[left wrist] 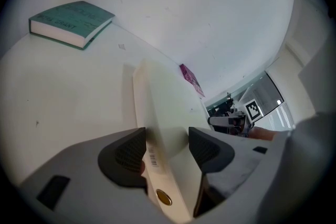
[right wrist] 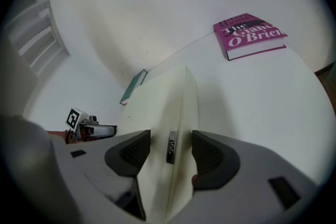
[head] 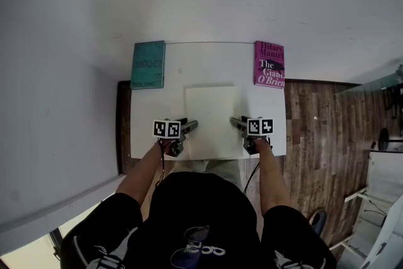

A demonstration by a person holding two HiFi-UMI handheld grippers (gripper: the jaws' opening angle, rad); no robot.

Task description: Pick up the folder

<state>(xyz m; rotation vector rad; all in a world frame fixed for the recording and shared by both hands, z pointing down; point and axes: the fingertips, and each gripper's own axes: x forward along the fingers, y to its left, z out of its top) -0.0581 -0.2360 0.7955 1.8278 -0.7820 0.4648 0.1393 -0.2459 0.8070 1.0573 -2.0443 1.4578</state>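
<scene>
On white table [head: 208,60], dead centre: cream folder [head: 213,116]. Left gripper [head: 190,125] has jaws pinching folder's 9 o'clock edge, right gripper [head: 234,123] pinching 3 o'clock edge. Teal book [head: 148,64] at 11 o'clock, magenta book [head: 269,64] at 1 o'clock, both apart from folder.

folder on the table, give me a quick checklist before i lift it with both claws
1. Left claw on the flat cream folder: ok, its edge fills the gap between the pads.
2. Right claw on the opposite edge: ok, same fit.
3. Grips matched along the edges: ok, the head view shows them level.
4. Teal paperback book clear of the folder: ok, apart at the white table's far left corner.
5. Magenta paperback book clear: ok, apart at the far right corner.
6. Folder fastened shut: cannot tell.
</scene>
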